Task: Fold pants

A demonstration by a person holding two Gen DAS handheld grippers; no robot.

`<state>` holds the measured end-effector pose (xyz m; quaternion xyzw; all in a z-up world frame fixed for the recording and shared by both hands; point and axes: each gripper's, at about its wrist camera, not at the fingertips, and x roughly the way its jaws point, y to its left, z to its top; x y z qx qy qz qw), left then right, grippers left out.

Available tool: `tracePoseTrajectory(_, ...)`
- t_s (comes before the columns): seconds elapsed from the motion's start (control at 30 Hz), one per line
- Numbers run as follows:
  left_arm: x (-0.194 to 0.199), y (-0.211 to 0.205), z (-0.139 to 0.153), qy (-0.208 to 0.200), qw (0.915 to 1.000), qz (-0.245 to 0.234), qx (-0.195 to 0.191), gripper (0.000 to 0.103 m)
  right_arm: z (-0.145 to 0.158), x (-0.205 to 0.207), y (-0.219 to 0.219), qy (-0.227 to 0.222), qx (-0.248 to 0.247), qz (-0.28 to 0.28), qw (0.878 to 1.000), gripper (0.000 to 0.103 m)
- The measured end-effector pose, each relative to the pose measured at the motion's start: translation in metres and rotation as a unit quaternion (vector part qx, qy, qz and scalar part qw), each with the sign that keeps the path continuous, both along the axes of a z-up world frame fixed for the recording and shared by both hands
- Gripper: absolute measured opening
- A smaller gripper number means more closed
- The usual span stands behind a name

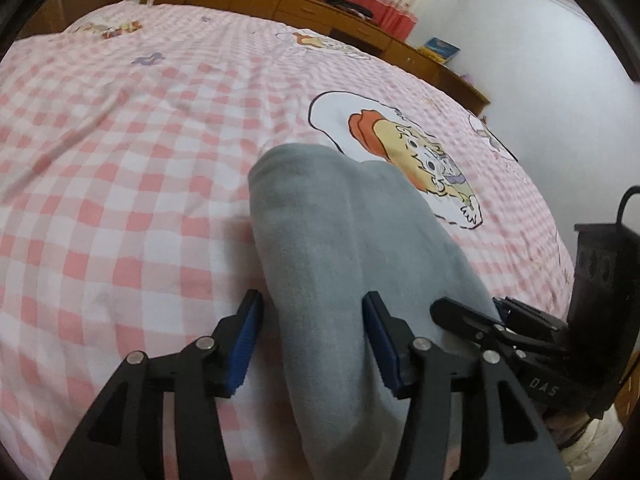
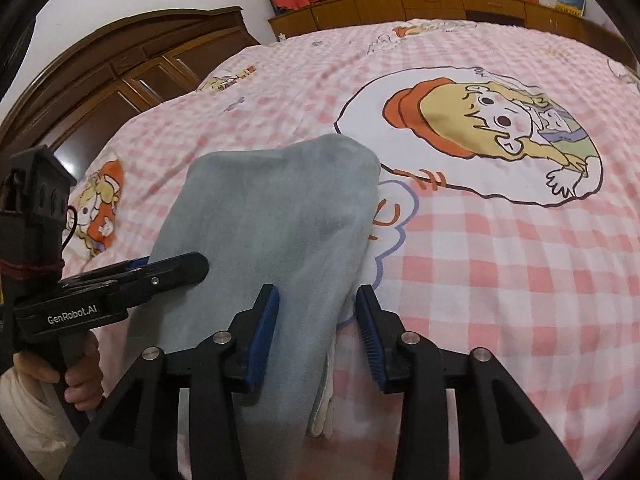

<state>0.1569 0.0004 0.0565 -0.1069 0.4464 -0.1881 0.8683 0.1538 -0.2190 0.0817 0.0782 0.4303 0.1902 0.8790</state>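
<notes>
**A:** Judging by how the grey pants point(image 1: 340, 240) lie, I'd say the folding is well along. They sit on the bed point(image 1: 120, 160) as one long narrow bundle, layers stacked, with a rounded fold at the far end next to the cartoon print point(image 1: 420, 160).

**B:** Agreed on the bundle. From the right wrist view a paler layer shows along its right edge near the camera, so there is more than one thickness. Are they being held?

**A:** I don't think so. The left hand-held gripper point(image 1: 312, 340) has its jaws spread, one blue pad on each side of the cloth, the left pad at the fabric's edge but not squeezing it. The right hand-held gripper point(image 2: 316, 336) is also parted: its left pad lies against the fabric, its right pad stands clear over the sheet.

**B:** So both straddle the near end with nothing pinched. What is left?

**A:** Probably one more fold, bringing one end over the other to shorten the strip, or just a tidy-up. I can't tell the bundle's full length, since its near end runs under the grippers and out of view.
</notes>
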Motion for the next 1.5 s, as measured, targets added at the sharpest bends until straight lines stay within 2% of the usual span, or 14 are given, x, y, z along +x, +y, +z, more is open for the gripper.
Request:
tracePoseTrajectory(0.13,-0.021,0.002,0.025,-0.025,0.9988,0.029,0.031,0.054,0.023,-0.023,-0.005,-0.033,-0.004,-0.009,0.999,0.040)
tracePoseTrajectory(0.27,-0.052,0.001,0.042,-0.049,0.9972,0.036,0.043,0.054,0.034,-0.051,-0.006,-0.038,0.009,0.002,0.999,0.040)
tracePoseTrajectory(0.33,-0.064,-0.002,0.039,-0.044,0.9969,0.040,0.051,0.054,0.032,-0.059,-0.003,-0.037,0.008,0.009,0.999,0.040)
tracePoseTrajectory(0.5,-0.074,-0.008,0.018,-0.025,0.9963,0.048,0.068,0.054,0.004,-0.057,0.003,-0.017,-0.054,0.006,0.998,0.040)
tracePoseTrajectory(0.6,-0.073,-0.004,0.006,-0.009,0.9966,0.059,0.056,0.056,-0.014,-0.048,-0.006,0.019,-0.029,-0.007,0.999,0.040)
tracePoseTrajectory(0.67,-0.076,-0.002,0.007,-0.003,0.9969,0.063,0.047,0.056,-0.014,-0.049,-0.012,0.025,-0.009,-0.017,1.000,0.040)
tracePoseTrajectory(0.83,-0.097,-0.007,0.021,-0.026,0.9949,0.065,0.073,0.055,0.006,-0.070,-0.017,-0.002,0.005,-0.036,0.999,0.040)
tracePoseTrajectory(0.9,-0.109,-0.007,0.025,-0.032,0.9951,0.067,0.066,0.058,0.013,-0.083,-0.017,-0.017,-0.002,-0.044,0.999,0.044)
tracePoseTrajectory(0.97,-0.120,-0.008,0.025,-0.033,0.9951,0.074,0.057,0.063,0.013,-0.095,-0.016,-0.028,-0.016,-0.056,0.998,0.060)
tracePoseTrajectory(1.0,-0.126,-0.009,0.024,-0.034,0.9949,0.077,0.054,0.067,0.011,-0.100,-0.015,-0.032,-0.024,-0.060,0.997,0.062)
tracePoseTrajectory(1.23,-0.141,-0.019,-0.003,-0.016,0.9924,0.095,0.076,0.086,-0.018,-0.114,-0.009,-0.015,-0.079,-0.049,0.995,0.068)
tracePoseTrajectory(1.33,-0.137,-0.023,-0.016,-0.013,0.9889,0.112,0.097,0.088,-0.029,-0.111,-0.008,-0.022,-0.108,-0.058,0.992,0.078)
tracePoseTrajectory(1.4,-0.134,-0.024,-0.024,-0.010,0.9875,0.114,0.108,0.093,-0.041,-0.107,-0.009,-0.017,-0.117,-0.063,0.991,0.079)
tracePoseTrajectory(1.5,-0.130,-0.026,-0.037,-0.004,0.9853,0.119,0.123,0.093,-0.050,-0.106,-0.012,-0.025,-0.105,-0.068,0.992,0.084)
